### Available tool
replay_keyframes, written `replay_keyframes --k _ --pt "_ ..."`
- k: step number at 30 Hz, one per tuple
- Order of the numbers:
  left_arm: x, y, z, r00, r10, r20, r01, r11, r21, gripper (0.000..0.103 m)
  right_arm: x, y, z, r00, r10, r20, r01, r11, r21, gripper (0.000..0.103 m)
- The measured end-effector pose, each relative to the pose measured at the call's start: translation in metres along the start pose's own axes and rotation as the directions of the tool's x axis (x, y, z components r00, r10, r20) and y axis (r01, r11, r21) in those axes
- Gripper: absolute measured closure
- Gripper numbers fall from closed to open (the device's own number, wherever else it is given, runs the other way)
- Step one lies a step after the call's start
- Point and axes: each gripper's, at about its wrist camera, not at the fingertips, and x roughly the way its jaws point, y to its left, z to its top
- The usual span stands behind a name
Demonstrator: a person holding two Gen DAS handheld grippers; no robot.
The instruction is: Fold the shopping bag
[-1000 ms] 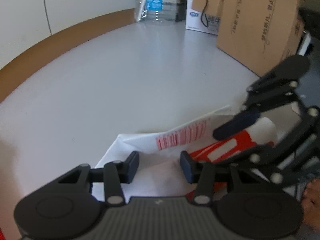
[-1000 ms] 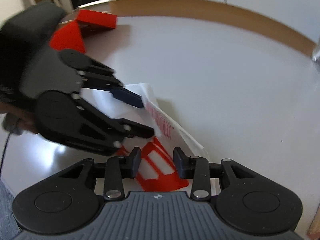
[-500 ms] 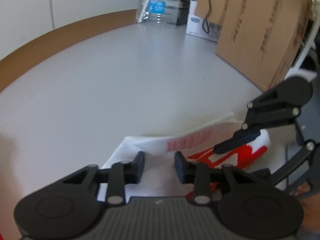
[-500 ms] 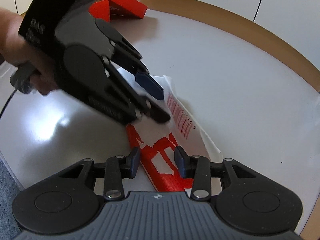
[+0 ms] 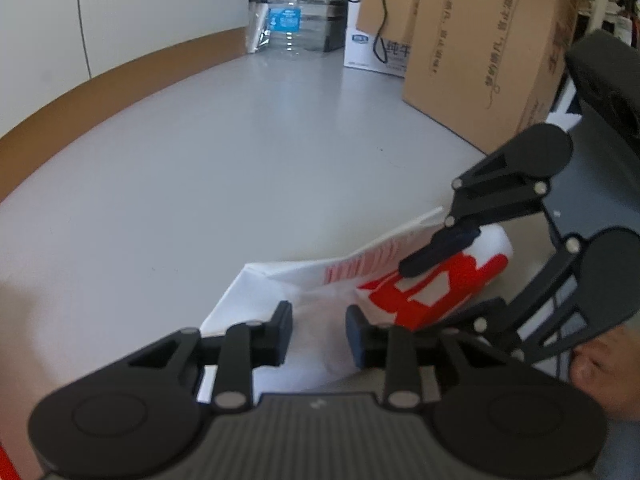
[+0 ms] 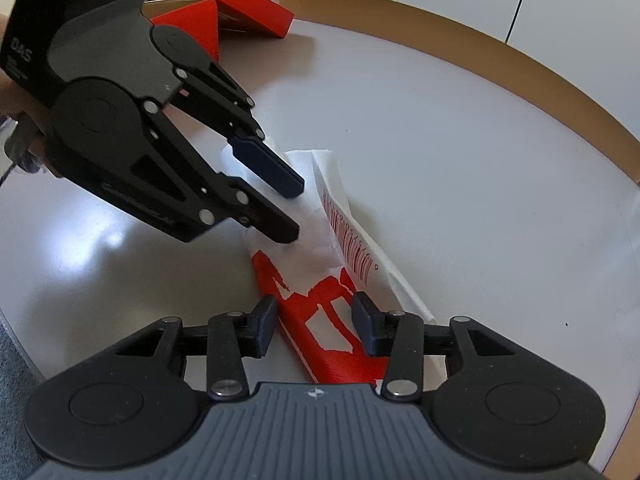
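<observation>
Shopping bag (image 6: pixel 320 312): thin, limp, slippery; lies part-folded on surface (image 5: pixel 240 160). We judge folded edge best hold. Left claw (image 5: pixel 319 330), right claw (image 6: pixel 314 328) spread, empty.

**Setting: office / storeroom-type space**

Pale grey worktop (image 5: pixel 240 152) w/ brown edge, white wall panels behind. Far end stacked w/ cardboard cartons (image 5: pixel 492 48), a white printed box (image 5: pixel 376 54), big clear water jug (image 5: pixel 296 16). Red boxes (image 6: pixel 240 12) at other end. Looks like storage/office, not a kitchen.
</observation>
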Motion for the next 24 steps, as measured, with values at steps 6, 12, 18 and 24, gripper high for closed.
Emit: replay_keyframes --k 6,12,18,24 --pt "-0.010 0.005 -0.002 1.000 0.009 -0.009 -0.009 1.000 0.002 0.072 -0.003 0.007 0.000 1.000 -0.007 -0.017 0.006 0.999 -0.049 0.045" --pt "-0.022 0.015 -0.003 1.000 0.004 -0.022 -0.005 0.999 -0.045 0.072 -0.003 0.009 -0.003 0.999 -0.030 -0.020 0.028 0.996 -0.081 0.043" --pt "-0.040 0.022 -0.010 1.000 -0.014 -0.015 0.013 0.999 -0.053 0.068 -0.004 0.001 -0.006 1.000 -0.023 -0.009 0.023 0.997 -0.080 0.044" --pt "-0.062 0.012 -0.018 1.000 -0.025 -0.015 0.026 0.998 0.050 0.047 -0.009 -0.011 -0.004 1.000 0.020 -0.013 -0.020 1.000 -0.012 0.045"
